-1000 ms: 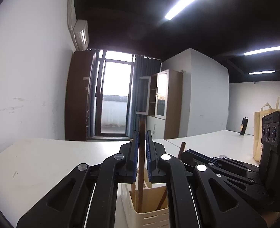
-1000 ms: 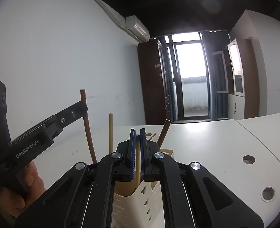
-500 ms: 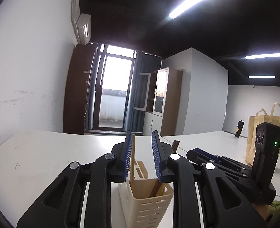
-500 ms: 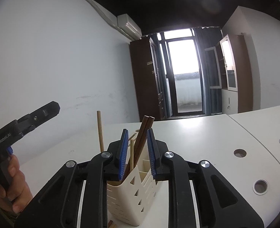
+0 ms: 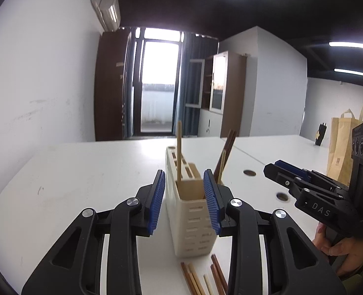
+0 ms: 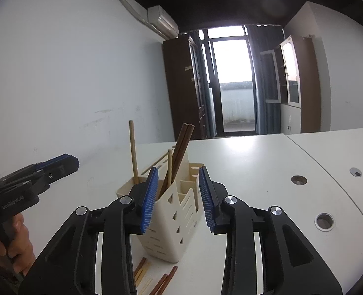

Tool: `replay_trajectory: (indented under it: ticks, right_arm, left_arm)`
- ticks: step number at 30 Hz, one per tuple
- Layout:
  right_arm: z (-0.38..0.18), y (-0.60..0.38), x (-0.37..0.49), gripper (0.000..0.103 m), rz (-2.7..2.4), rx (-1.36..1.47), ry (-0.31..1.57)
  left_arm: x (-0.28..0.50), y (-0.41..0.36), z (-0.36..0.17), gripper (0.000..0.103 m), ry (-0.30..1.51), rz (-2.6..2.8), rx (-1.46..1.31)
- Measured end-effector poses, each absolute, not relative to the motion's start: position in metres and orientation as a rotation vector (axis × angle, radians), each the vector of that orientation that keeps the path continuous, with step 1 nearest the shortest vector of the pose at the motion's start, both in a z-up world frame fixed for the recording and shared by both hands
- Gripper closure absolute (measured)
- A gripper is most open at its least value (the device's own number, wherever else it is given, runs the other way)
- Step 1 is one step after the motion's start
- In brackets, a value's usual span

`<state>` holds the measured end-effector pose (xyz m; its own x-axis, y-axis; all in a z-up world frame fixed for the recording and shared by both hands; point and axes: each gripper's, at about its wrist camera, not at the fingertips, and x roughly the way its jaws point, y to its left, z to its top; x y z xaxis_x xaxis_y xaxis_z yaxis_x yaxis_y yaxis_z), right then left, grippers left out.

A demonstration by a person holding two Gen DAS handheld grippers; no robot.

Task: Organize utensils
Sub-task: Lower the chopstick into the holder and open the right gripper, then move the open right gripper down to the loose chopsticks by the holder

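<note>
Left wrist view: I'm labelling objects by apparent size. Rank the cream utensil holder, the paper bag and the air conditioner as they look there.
1. cream utensil holder, nearest the camera, which inflates it
2. paper bag, partly hidden by the other tongs
3. air conditioner, far off, so its true size stays unsure

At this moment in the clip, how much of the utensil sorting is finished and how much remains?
Partly done. The cream slotted plastic utensil holder already has a pale wooden chopstick upright in one compartment and dark brown chopsticks with another pale one in a second. Nothing is in hand: the left gripper and right gripper are both open and empty. Left: the loose chopsticks on the white table before the holder.
</note>
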<state>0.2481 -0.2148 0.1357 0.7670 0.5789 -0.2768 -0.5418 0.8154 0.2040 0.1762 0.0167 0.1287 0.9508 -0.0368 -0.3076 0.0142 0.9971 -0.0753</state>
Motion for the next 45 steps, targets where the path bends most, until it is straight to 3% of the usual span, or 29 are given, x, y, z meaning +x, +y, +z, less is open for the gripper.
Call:
replay_trajectory:
  ticks: [13,31,45]
  right_arm:
    - [0.102,-0.209,0.252,0.059,0.591,0.055,0.533]
    - [0.055,-0.18,0.272,0.058,0.582,-0.015,0.832]
    - [0.021,-0.16,0.288,0.058,0.578,-0.035,0.967]
  left_arm:
    - [0.184,0.014,0.097,0.067,0.54,0.012,-0.086]
    - [0.229,0.027,0.028,0.066,0.907,-0.045,-0.134]
    - [0.253,0.032,-0.012,0.066,1.031,-0.058,-0.151]
